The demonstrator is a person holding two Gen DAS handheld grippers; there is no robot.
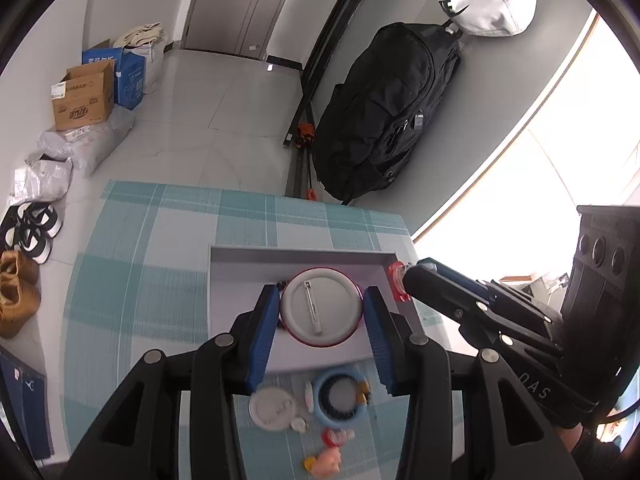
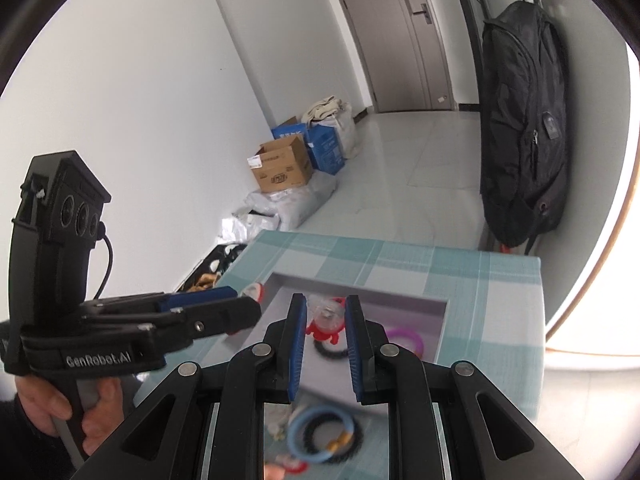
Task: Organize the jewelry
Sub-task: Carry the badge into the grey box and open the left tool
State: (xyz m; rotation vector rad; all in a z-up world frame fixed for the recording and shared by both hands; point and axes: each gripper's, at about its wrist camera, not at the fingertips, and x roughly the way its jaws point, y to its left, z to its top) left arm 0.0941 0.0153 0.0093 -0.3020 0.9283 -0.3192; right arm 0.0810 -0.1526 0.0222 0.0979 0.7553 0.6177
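Left wrist view: left claw grips a badge over the tray, center frame. Right claw grips a red trinket. Rings and charms remain on the surface, bottom center.

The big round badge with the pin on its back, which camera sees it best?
The left wrist view. There the round badge faces the camera, white back and pin clear, between the left tool's fingers over the gray tray. The right wrist view shows only a sliver of it beyond the left tool.
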